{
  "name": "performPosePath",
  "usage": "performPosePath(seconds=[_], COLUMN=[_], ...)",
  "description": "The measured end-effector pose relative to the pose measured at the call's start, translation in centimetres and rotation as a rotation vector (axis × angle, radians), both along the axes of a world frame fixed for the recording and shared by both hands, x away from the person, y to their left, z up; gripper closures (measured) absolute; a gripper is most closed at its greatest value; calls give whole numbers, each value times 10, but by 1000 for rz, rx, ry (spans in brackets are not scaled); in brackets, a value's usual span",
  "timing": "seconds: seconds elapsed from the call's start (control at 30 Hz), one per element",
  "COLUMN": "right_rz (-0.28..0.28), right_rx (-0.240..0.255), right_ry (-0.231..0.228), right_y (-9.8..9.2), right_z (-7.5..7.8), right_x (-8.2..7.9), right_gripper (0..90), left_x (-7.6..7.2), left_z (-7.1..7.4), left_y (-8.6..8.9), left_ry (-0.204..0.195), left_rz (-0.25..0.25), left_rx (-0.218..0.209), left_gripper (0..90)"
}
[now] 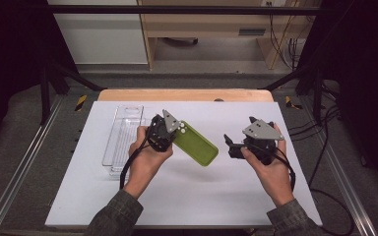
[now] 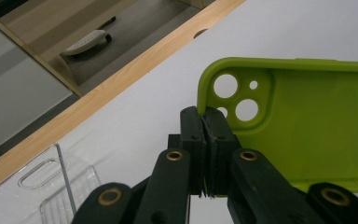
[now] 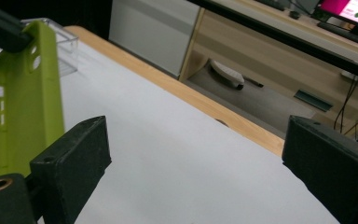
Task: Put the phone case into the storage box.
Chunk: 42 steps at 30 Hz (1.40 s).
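A lime-green phone case (image 1: 196, 143) hangs above the white table, held at its camera-hole corner by my left gripper (image 1: 173, 132), which is shut on its edge. In the left gripper view the jaws pinch the rim of the case (image 2: 307, 126) just below the camera holes, where my left gripper (image 2: 206, 135) closes. My right gripper (image 1: 230, 146) is open, a short way right of the case's free end, its jaws pointing toward it. In the right gripper view the case (image 3: 21, 93) stands on edge at the left, beyond the wide-apart jaws of my right gripper (image 3: 196, 154).
A clear plastic tray (image 1: 123, 137) lies on the white table (image 1: 187, 196) left of my left hand; it also appears as the tray (image 2: 51, 186) and the tray (image 3: 60, 42). The table's wooden far edge (image 1: 184, 94) runs behind. Metal rails flank both sides.
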State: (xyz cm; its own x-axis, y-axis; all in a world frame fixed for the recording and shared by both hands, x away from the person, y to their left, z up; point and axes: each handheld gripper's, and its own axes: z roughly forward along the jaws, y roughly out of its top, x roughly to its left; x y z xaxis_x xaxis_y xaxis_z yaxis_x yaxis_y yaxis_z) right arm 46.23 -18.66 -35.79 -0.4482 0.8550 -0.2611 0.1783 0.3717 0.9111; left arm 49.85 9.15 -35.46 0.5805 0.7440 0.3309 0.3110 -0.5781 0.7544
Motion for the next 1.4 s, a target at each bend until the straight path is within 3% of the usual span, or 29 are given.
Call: performPosePath(seconds=[0.13, 0.27, 0.5, 0.6, 0.7, 0.87, 0.93, 1.07, 1.2, 1.3, 1.4], right_rz=[-11, 15, 36, 22, 15, -1, 1, 12, 40, 41, 34], right_rx=[51, 93, 158, 180, 195, 237, 257, 251, 252, 236, 253], right_ry=[2, 31, 24, 22, 32, 21, 0, -30, 0, 2, 11], right_y=[-9, -18, -27, -32, -41, -56, -57, -55, -52, -51, -52], right_z=[-8, -19, -44, -54, -63, -76, -80, -89, -95, -98, -99], right_x=[-1, 0, -11, -18, -26, -32, -33, -34, -34, -33, -33], right_gripper=[56, 48, 48, 44, 40, 32, 32, 29, 26, 29, 28], left_x=[2, 7, 9, 10, 8, 6, 6, 5, 3, 4, 5], left_z=[0, 1, 8, 10, 10, 15, 17, 21, 28, 31, 31], left_y=[3, 8, 16, 21, 24, 25, 26, 29, 31, 35, 38], left_ry=[-24, -46, -126, -129, -148, -167, -171, -171, -186, -191, -191], left_rz=[2, 12, 13, 20, 28, 38, 42, 48, 45, 49, 52], left_rx=[6, 13, 88, 93, 147, 174, 173, 167, 165, 155, 156], left_gripper=[873, 873, 874, 874, 874, 874, 874, 874, 874, 874, 874])
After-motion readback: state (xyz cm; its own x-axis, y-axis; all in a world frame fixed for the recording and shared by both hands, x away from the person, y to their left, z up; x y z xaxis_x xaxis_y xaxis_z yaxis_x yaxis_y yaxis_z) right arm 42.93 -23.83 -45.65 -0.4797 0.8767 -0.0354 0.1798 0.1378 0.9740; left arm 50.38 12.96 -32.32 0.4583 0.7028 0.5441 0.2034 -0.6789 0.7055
